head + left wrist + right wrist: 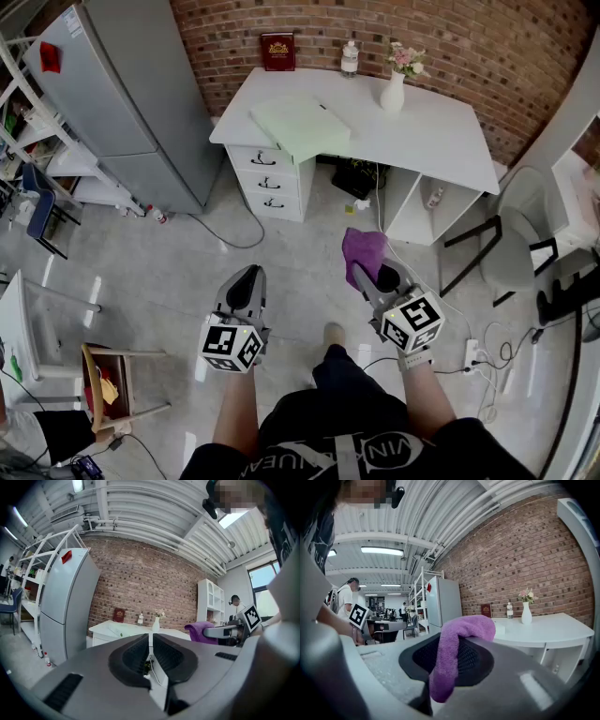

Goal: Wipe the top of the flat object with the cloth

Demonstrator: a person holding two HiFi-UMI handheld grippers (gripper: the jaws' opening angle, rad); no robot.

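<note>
A pale green flat object (300, 125) lies on the left part of the white desk (422, 136), against the brick wall and well ahead of me. My right gripper (360, 275) is shut on a purple cloth (366, 251), which droops over the jaws in the right gripper view (461, 641). My left gripper (247, 278) is held beside it at waist height, its jaws shut with nothing between them (151, 641). Both grippers hang over the floor, far short of the desk. The left gripper view also shows the flat object (118, 630) and the cloth (201, 631).
A red book (278, 51), a bottle (350, 58) and a vase of flowers (394, 89) stand at the desk's back edge. Drawers (267, 178) sit under its left end. A grey fridge (122, 94) is at left, a chair (506, 253) at right, a power strip (472, 353) on the floor.
</note>
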